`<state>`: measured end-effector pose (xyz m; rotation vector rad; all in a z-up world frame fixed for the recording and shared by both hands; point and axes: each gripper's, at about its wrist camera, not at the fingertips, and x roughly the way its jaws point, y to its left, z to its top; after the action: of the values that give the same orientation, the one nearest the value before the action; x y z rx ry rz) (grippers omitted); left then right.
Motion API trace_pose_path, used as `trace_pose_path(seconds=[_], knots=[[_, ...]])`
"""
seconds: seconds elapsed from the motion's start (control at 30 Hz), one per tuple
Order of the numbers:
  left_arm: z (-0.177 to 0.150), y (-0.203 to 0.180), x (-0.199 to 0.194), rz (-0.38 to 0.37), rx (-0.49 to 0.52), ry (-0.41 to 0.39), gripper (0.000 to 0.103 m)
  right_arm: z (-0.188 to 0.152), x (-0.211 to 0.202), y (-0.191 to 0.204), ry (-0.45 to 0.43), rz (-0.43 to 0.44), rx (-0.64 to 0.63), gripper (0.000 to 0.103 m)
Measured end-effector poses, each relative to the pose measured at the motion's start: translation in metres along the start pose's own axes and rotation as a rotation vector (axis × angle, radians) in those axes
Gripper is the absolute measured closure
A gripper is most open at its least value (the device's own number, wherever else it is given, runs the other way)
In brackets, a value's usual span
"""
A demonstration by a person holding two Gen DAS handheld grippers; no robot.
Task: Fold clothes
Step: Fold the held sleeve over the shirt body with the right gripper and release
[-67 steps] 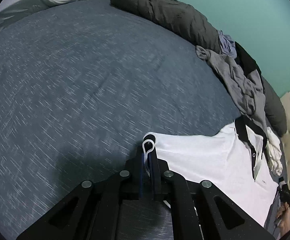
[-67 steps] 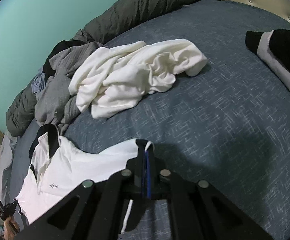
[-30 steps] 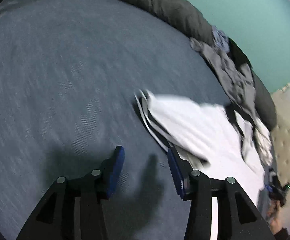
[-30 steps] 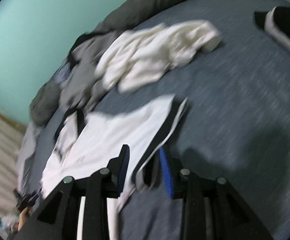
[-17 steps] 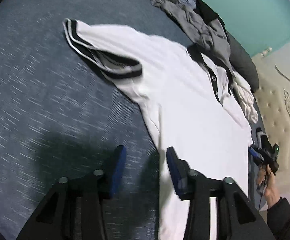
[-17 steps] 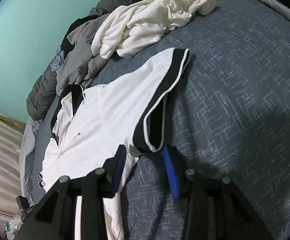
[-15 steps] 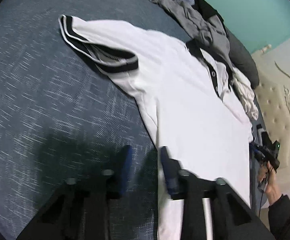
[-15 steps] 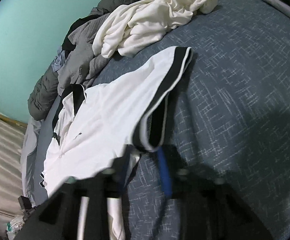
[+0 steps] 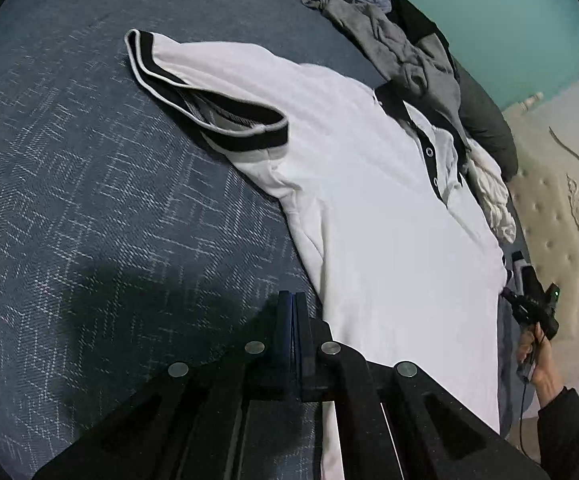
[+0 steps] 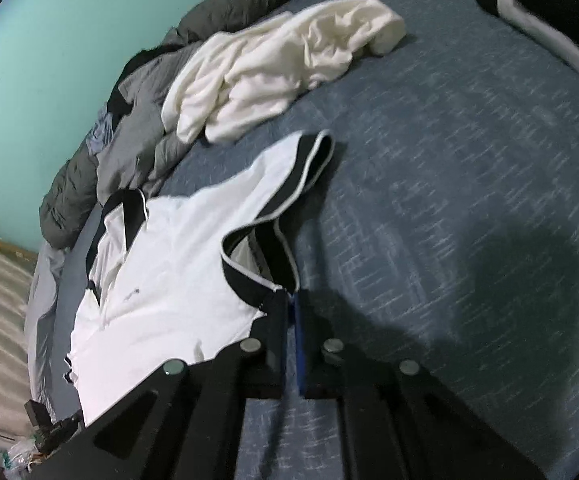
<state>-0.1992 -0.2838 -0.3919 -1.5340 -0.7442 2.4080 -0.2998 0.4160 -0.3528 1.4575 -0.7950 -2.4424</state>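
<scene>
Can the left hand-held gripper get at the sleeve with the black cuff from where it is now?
Probably yes: the left hand-held gripper is shut beside the white polo shirt, and only bare blue bedspread lies before the cuffed sleeve.

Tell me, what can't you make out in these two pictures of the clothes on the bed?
- Small dark chest mark on the white polo shirt with black trim: right wrist view, too small to read.
- Black garment with a white stripe: right wrist view, cut off by the picture's top-right edge.
- Whatever lies under the crumpled grey garment: left wrist view, covered by it.
</scene>
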Motion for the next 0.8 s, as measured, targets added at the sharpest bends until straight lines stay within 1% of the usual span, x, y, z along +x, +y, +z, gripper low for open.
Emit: trace_pose_path(seconds=[0.07,0.1,0.13,0.17,0.23,0.27,0.37,0.5,0.57,0.6,0.63,0.67,0.8], knots=[[0.002,-0.004,-0.002,0.001,0.008,-0.006,0.103,-0.004,-0.002,0.0,-0.006,-0.017,0.017,0.097],[0.003,-0.006,-0.003,-0.002,0.008,-0.013,0.103,-0.009,-0.003,0.001,-0.011,-0.012,0.03,0.089],[0.004,-0.007,-0.004,-0.004,0.008,-0.018,0.101,-0.015,-0.006,0.002,-0.018,0.009,0.047,0.078],[0.004,-0.008,-0.004,-0.001,0.007,-0.022,0.098,-0.022,-0.01,0.004,-0.025,0.03,0.065,0.075],[0.005,-0.01,-0.003,0.001,0.003,-0.025,0.08,-0.035,-0.012,0.009,-0.024,0.074,0.086,0.074],[0.005,-0.011,-0.001,-0.001,0.002,-0.025,0.077,-0.04,-0.007,0.014,-0.004,0.092,0.077,0.074],[0.007,-0.013,0.005,-0.006,0.001,-0.023,0.077,-0.045,0.011,0.026,0.037,0.116,0.064,0.074],[0.011,-0.008,0.015,-0.008,-0.028,-0.021,0.078,-0.044,0.03,0.02,0.039,0.146,0.14,0.074],[0.014,-0.004,0.017,-0.017,-0.047,-0.032,0.079,-0.044,0.033,0.022,0.033,0.149,0.136,0.077],[0.015,-0.004,0.02,-0.017,-0.049,-0.033,0.081,-0.043,0.034,0.023,0.029,0.144,0.126,0.089],[0.017,-0.004,0.022,-0.016,-0.049,-0.035,0.091,-0.043,0.033,0.024,0.027,0.14,0.12,0.096],[0.018,-0.005,0.025,-0.018,-0.046,-0.034,0.097,-0.042,0.033,0.024,0.025,0.135,0.113,0.097],[0.022,-0.006,0.023,-0.019,-0.036,-0.049,0.099,-0.035,0.021,0.026,-0.005,0.124,0.065,0.099]])
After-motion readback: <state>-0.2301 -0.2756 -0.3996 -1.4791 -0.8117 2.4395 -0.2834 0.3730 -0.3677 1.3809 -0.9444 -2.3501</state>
